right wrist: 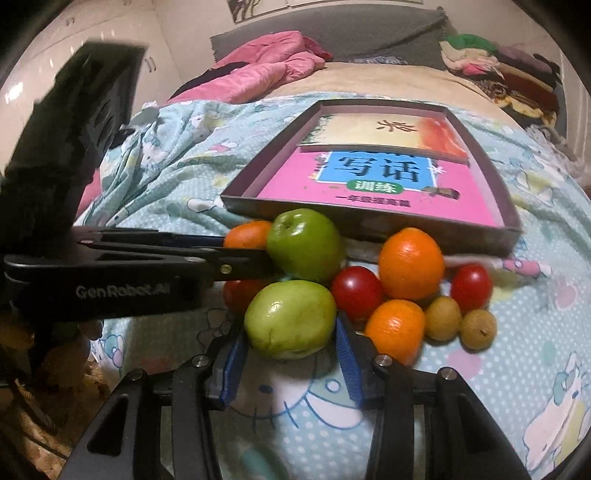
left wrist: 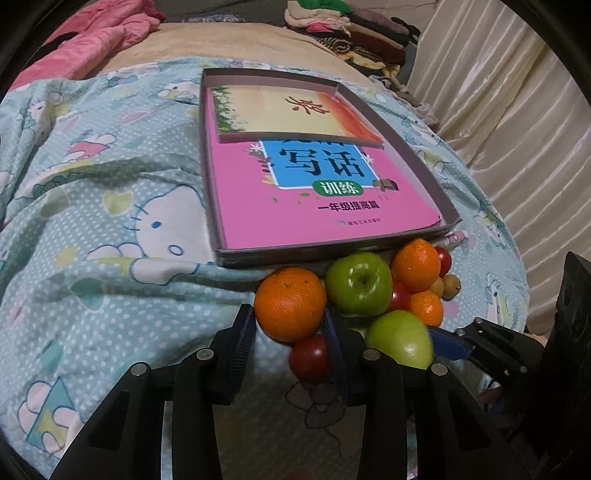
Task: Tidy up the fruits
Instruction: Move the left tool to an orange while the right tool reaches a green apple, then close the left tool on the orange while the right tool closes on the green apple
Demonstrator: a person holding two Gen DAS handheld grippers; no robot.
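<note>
Right wrist: fruit pile [right wrist: 354,280] crowds tray [right wrist: 369,218] near edge; quilt [right wrist: 535,332] open rightward.

The pink-covered exercise book [left wrist: 314,199] is partly hidden at its far end by a cream and orange booklet [left wrist: 291,110] lying over it. In the right wrist view, the black left gripper [right wrist: 258,254] covers most of a small orange [right wrist: 248,233] and a red tomato [right wrist: 242,293]. The dark block [right wrist: 74,147] at far left is blurred. The stacked folded clothes [left wrist: 347,26] are cut off at the top edge.
</note>
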